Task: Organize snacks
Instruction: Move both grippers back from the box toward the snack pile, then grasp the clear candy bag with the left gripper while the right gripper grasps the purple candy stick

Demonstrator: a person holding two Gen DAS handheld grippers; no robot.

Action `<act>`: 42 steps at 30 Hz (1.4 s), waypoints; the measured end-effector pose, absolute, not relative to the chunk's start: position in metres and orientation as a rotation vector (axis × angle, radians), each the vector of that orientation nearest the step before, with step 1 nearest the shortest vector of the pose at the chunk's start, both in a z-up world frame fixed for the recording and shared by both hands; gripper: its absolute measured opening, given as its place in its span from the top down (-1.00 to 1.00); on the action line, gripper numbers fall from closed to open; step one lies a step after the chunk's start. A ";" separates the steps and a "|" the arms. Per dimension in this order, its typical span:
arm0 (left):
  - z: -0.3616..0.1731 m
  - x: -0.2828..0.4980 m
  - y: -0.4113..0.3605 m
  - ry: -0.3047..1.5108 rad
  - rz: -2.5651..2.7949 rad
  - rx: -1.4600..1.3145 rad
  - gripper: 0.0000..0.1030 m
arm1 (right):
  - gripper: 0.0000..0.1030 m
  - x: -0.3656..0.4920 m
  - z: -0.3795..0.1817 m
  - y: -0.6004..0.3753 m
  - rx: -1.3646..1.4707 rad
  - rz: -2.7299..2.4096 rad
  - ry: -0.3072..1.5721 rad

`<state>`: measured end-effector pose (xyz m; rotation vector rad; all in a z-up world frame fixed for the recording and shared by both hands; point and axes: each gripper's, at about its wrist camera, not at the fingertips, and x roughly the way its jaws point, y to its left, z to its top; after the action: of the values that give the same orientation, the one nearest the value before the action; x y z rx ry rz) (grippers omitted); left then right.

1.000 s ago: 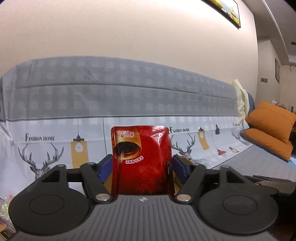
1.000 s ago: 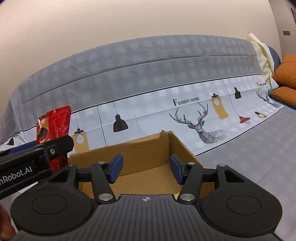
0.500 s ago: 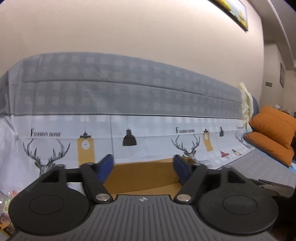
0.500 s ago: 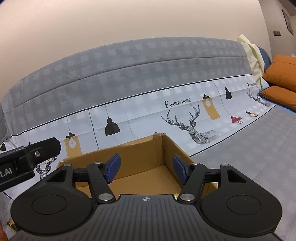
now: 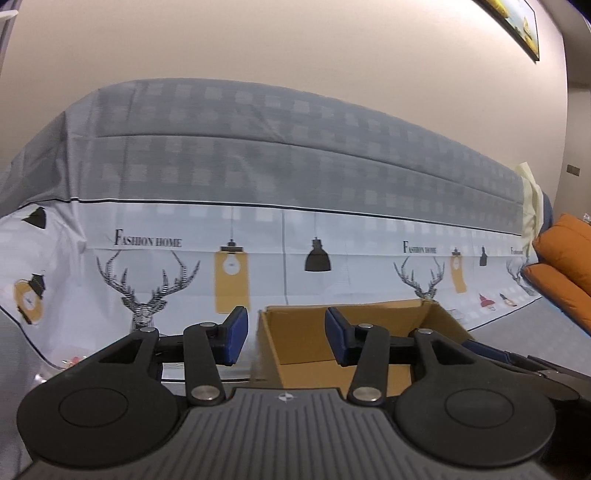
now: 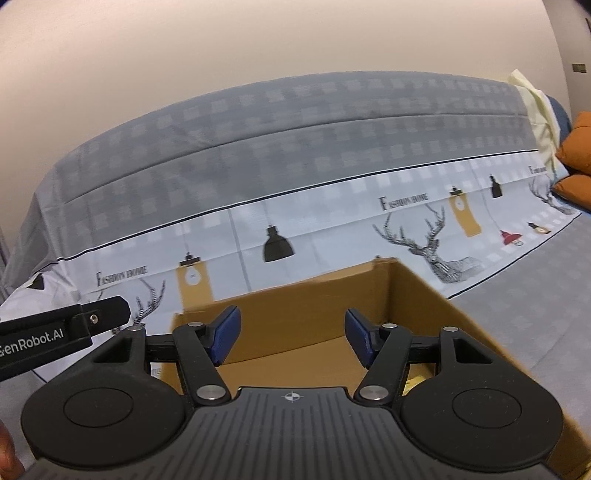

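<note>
Gone from my left gripper [image 5: 282,338] is the red pouch; both it and my right gripper [image 6: 291,338] are hanging open, empty. Cardboard box [image 6: 314,321] is sitting lower centre. Pouches, I judge, are light, crinkly, slippery; pinch flat faces.

A home living room: a covered sofa [image 5: 258,155], orange cushions [image 5: 565,273] and a framed picture [image 5: 517,26].
</note>
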<state>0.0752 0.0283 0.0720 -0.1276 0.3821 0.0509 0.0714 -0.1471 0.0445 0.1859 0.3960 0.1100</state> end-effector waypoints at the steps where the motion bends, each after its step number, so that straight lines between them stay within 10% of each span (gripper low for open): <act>1: 0.073 0.074 0.031 0.381 0.054 -0.126 0.01 | -0.26 0.071 0.044 -0.143 0.184 0.116 0.395; 12: 0.084 0.062 0.094 0.364 0.190 -0.170 0.01 | -0.25 0.062 0.048 -0.102 0.182 0.179 0.376; 20: 0.082 0.037 0.219 0.329 0.496 -0.453 0.16 | 0.28 0.017 0.054 -0.038 0.122 0.415 0.298; 29: 0.046 0.071 0.258 0.536 0.468 -0.450 0.13 | 0.35 0.028 0.017 0.034 0.047 0.594 0.508; 42: -0.051 0.152 0.214 0.882 0.422 -0.001 -0.90 | 0.08 0.080 -0.068 0.074 -0.085 0.566 0.807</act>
<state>0.1522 0.2143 -0.0513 -0.0012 0.8820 0.4216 0.0802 0.0738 -0.0680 -0.0846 0.8068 0.5662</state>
